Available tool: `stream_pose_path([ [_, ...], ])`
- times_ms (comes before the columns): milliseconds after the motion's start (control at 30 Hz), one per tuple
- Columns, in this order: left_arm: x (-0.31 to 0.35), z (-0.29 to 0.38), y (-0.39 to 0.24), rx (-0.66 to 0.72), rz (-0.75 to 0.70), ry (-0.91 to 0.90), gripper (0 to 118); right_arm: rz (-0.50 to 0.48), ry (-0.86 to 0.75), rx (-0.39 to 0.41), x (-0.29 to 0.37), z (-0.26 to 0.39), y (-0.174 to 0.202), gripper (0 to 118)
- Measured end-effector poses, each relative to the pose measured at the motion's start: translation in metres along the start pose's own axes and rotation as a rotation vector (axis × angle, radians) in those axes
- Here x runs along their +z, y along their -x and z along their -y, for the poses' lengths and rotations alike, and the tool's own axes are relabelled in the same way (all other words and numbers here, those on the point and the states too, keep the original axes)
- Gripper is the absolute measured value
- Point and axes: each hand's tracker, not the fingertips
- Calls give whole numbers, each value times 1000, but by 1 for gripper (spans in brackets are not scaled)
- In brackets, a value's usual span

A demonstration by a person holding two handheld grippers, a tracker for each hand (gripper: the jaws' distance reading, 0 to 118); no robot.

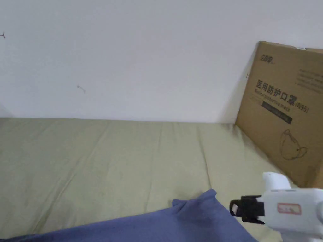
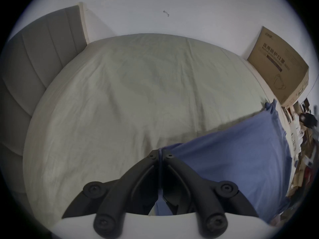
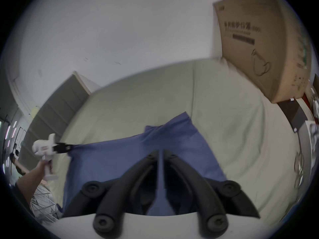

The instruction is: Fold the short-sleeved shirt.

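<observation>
Your shirt point(image 3: 138, 156) hangs stretched over the bed point(image 2: 120, 87), its far corner pointing toward the box point(image 1: 280, 107). Your left gripper point(image 2: 160, 154) pinches one edge and your right gripper point(image 3: 160, 152) pinches the other, probably to keep the cloth taut and flat before laying it down for folding.
</observation>
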Motion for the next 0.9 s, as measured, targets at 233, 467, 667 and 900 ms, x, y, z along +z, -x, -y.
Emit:
stream_pose_path([
  [233,-2,-3,-2,-22,-8,24,1,239,270,-11,-142,-55,-37,113],
  [467,-18,-5,-6,-38,-32,63,1,272,416,-27,-204,-61,-50,112],
  [667,-18,-6,-15,-76,-64,72,1,237,354,103,-165,-53,-23,3],
  [900,38,-15,-21,-41,-61,-19,1,180,158,97,-72,-30,-3,3],
])
